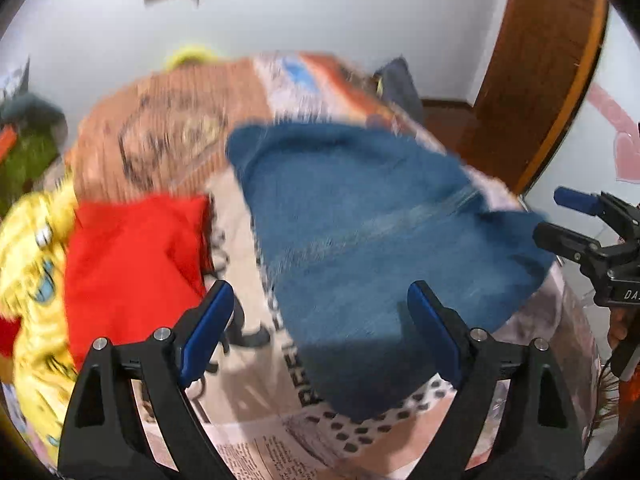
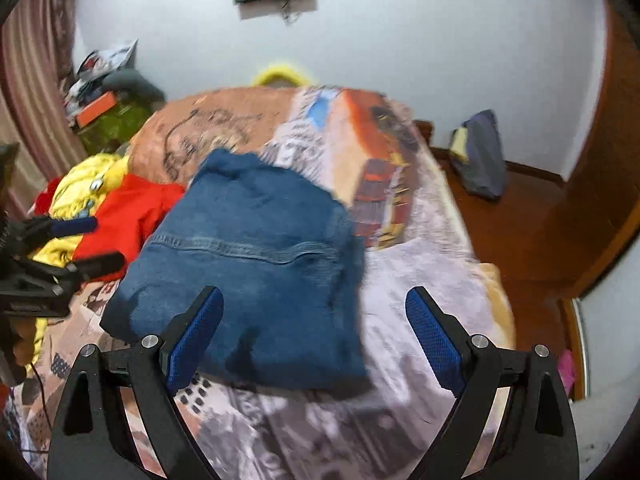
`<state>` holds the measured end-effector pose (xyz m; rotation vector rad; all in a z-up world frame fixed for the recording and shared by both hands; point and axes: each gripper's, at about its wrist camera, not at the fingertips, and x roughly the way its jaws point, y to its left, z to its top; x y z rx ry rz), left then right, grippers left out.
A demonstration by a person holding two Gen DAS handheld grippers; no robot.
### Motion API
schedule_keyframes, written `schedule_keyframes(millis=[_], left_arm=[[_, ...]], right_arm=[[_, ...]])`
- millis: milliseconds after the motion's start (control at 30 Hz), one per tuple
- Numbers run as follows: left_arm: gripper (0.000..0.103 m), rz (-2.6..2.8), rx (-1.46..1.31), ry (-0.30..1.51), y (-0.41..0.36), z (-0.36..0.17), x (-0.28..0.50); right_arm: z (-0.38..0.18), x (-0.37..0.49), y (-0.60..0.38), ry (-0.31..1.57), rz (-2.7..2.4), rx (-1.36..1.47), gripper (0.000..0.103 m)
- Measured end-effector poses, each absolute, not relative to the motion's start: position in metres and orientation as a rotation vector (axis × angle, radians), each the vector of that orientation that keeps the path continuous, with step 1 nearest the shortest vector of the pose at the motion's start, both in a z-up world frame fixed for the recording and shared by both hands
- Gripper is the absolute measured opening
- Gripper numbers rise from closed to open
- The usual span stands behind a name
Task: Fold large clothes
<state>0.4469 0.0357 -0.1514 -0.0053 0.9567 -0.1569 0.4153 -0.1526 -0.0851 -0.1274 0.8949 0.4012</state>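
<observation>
Both tools stand spread wide and empty: the left gripper (image 1: 320,332) and the right gripper (image 2: 314,336) hover over the near edge of the bed (image 2: 420,280). Just ahead lies the folded jeans (image 2: 248,256), its seam running crosswise (left tool seems nearer). Beyond, left, a red garment (image 2: 132,216) waits.

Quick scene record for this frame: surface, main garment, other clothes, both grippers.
surface: bed with printed cover
main garment: jeans, folded into a compact stack, lying on the bed
other clothes: red garment and yellow garment heaped beside the jeans, unfolded
left gripper: open, nothing between the fingers, above the jeans' near edge
right gripper: open, empty, over the jeans' near edge
contact: neither gripper touches cloth
image quality: left wrist view motion-blurred
</observation>
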Motion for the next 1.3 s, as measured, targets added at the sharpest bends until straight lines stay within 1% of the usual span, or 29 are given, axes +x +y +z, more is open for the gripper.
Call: schedule_keyframes(millis=[67,167,367,433,500,567,667,833,933,1067,1200,1300], left_arm=[[0.089,-0.152,-0.012,1.007,0.036,-0.171,0.45],[0.089,-0.175,-0.018,1.004,0.034,-0.183,0.445],[0.09,-0.212,-0.002,0.969,0.031,-0.194,0.439],[0.09,-0.22,-0.025,0.976,0.032,-0.197,0.437],[0.09,-0.208,-0.025,0.972,0.033,-0.199,0.435],[0.09,-0.2,-0.034,0.97,0.035,-0.2,0.431],[0.089,-0.215,-0.048,0.968,0.04,-0.193,0.426],[0.089,-0.175,-0.003,0.927,0.044,-0.168,0.43],[0.089,-0.135,-0.005,0.9,0.055,-0.155,0.442],[0.089,-0.103,-0.031,0.9,0.074,-0.152,0.474],[0.089,-0.098,-0.037,0.937,0.08,-0.162,0.514],[0.089,-0.127,-0.029,1.002,0.074,-0.182,0.548]], right_arm=[[-0.101,0.422,-0.145,0.941,0.414,-0.152,0.091],[-0.128,0.433,-0.155,1.012,0.384,-0.173,0.091],[-0.136,0.435,-0.212,1.057,0.362,-0.034,0.091],[-0.134,0.428,-0.218,1.038,0.323,-0.069,0.091],[-0.13,0.42,-0.221,0.979,0.147,-0.215,0.091],[-0.134,0.415,-0.23,0.978,0.037,-0.316,0.091],[-0.127,0.406,-0.245,1.007,0.087,-0.265,0.089],[-0.091,0.407,-0.234,0.94,0.2,-0.169,0.09],[-0.079,0.419,-0.214,0.921,0.288,-0.115,0.09],[-0.084,0.448,-0.177,0.942,0.393,-0.107,0.09],[-0.102,0.475,-0.149,0.983,0.433,-0.181,0.09],[-0.118,0.489,-0.137,1.015,0.433,-0.23,0.09]])
